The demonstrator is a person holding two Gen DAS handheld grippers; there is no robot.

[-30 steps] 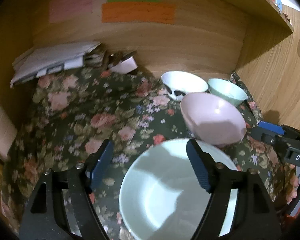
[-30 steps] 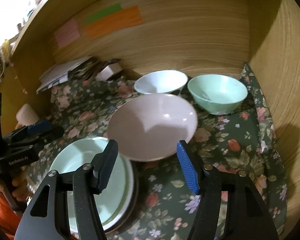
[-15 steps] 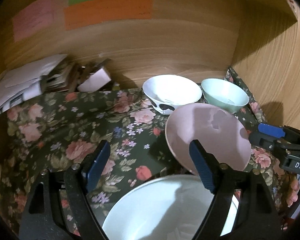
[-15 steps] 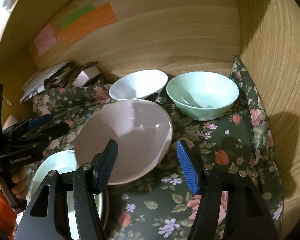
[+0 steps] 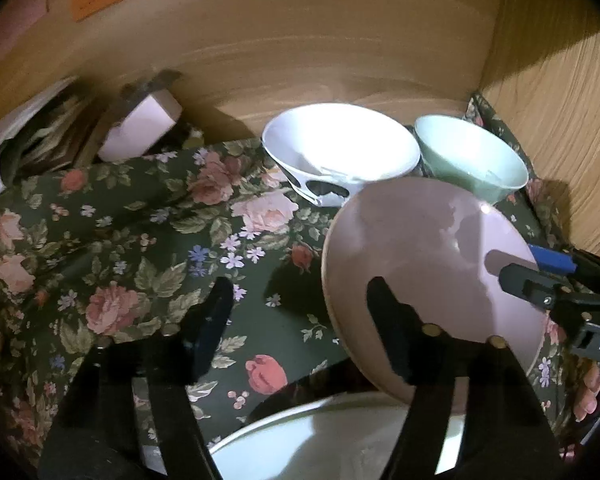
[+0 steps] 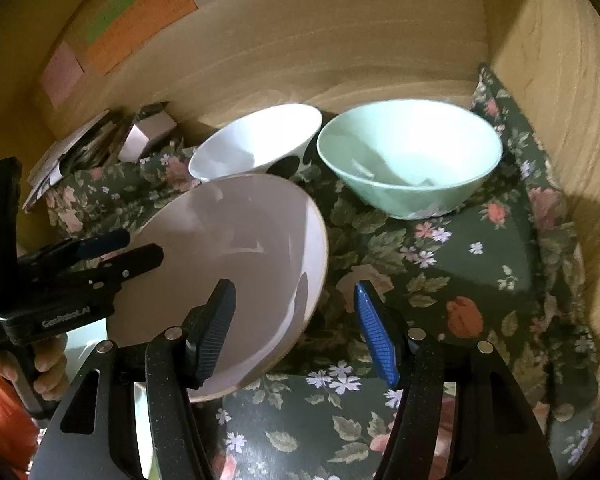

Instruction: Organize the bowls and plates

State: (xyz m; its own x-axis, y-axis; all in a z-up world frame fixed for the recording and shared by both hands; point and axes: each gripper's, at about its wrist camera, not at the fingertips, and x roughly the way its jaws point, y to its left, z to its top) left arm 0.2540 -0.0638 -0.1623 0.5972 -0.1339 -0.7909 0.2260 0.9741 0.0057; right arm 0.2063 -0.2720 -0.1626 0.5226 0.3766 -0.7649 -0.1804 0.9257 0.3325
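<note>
Both grippers have pushed deeper and lower into the wooden cubby, nearer the bowls. Left gripper (image 5: pixel 300 320) angles down over the floral cloth (image 5: pixel 132 240); its jaws have just been narrowing, nothing between them. Right gripper (image 6: pixel 294 332) straddles the tilted pink bowl's (image 6: pixel 228 256) rim, seemingly unclamped. White bowl (image 6: pixel 256 142) and green bowl (image 6: pixel 410 156) sit behind. Only the left view shows the pale plate (image 5: pixel 320 440) clearly.
</note>
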